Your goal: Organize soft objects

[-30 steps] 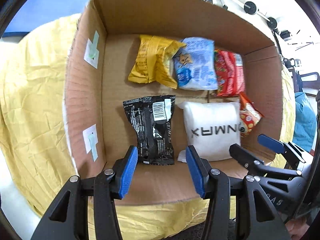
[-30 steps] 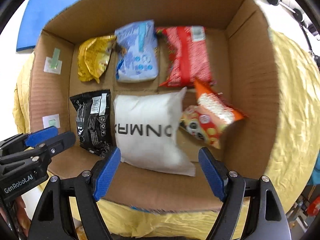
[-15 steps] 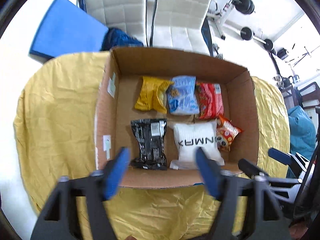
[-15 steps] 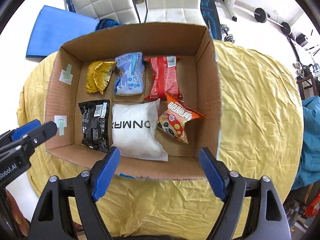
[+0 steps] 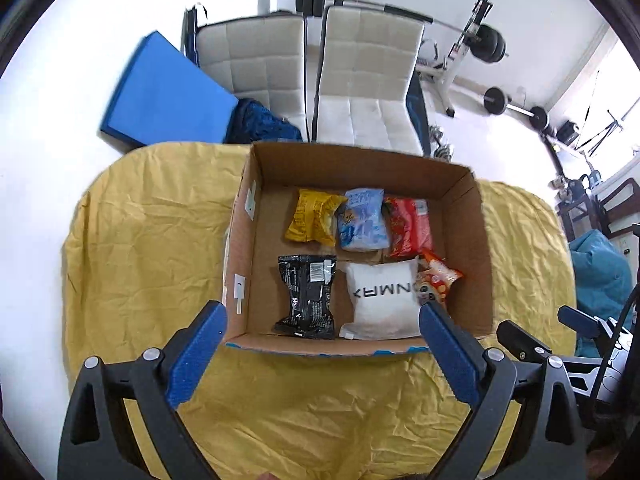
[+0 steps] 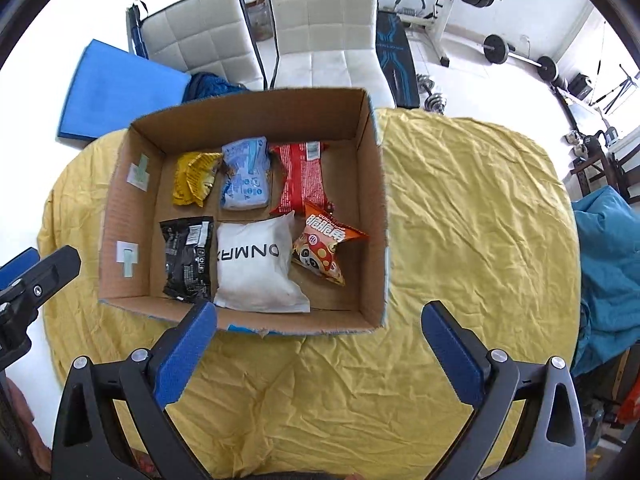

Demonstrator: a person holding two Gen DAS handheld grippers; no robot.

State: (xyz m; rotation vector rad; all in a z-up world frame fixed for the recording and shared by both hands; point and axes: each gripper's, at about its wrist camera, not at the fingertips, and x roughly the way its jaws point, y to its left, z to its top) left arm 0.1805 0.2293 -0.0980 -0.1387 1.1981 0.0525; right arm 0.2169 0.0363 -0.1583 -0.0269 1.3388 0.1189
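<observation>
Yellow-clothed worktop [image 6: 460, 220]: cardboard box [image 6: 372, 208] holds six packs in two rows. Left claw [image 5: 320, 350], right claw [image 6: 318, 346] both spread wide, empty. Looks finished; any lift of box should stay level.

Corrugated cardboard box [image 6: 374, 216] — wrinkled yellow cloth [image 6: 472, 216]

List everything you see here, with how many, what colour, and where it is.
cardboard box: 1, brown, on the cloth
tablecloth: 1, yellow, under the box
yellow packet: 1, box far row, left
blue packet: 1, far row, middle
red packet: 1, far row, right
black packet: 1, near row, left
pillow pack: 1, white, near row, middle
orange packet: 1, near row, right
chairs: 2, white, behind the table
mat: 1, blue, on the floor
left gripper: jaws open, empty
right gripper: jaws open, empty
</observation>
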